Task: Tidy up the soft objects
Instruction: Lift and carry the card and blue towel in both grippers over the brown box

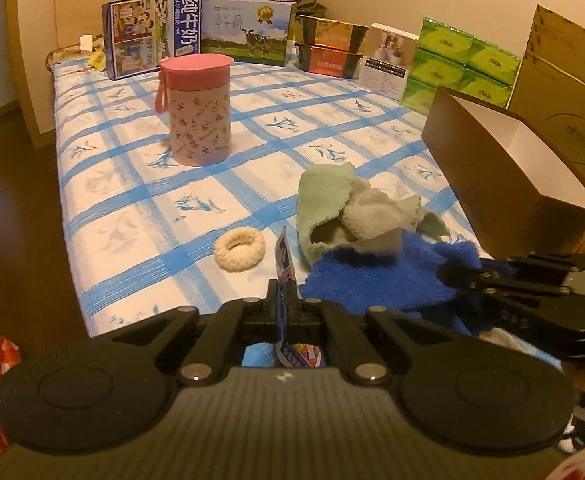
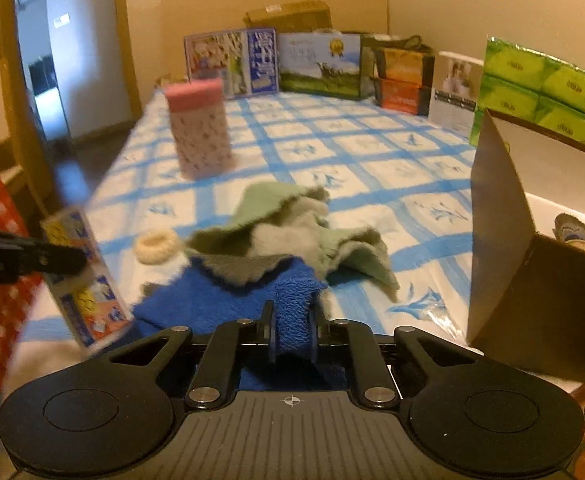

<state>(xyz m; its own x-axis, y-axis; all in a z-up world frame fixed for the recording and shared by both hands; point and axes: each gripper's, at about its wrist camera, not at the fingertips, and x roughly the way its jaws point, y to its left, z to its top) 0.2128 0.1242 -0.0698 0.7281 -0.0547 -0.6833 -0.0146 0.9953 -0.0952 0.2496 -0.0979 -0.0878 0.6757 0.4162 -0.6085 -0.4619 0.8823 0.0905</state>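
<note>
On the checked bed point(image 1: 140, 184), left jaws pinch a packet point(image 1: 285, 264), right jaws pinch the blue towel point(image 2: 292, 312) under green cloths point(image 2: 276, 220).

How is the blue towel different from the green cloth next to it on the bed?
The blue towel is deep blue with thick pile; the green cloth is pale green and thinner. The right gripper pinches the blue towel, while the green cloth lies free, crumpled partly on top of it. Both are soft fabrics.

Blue towel point(image 2: 292, 312): fuzzy terry cloth. Green cloth point(image 1: 324, 196): soft matt fleece. Cream scrunchie point(image 1: 239, 249): nubby, woolly. Tissue packet point(image 2: 84, 280): glossy printed plastic film. Brown box point(image 1: 508, 184): matt cardboard, white inside. Bed sheet point(image 1: 140, 184): smooth checked cotton. Grippers: matt black plastic, shiny metal rivets.
</note>
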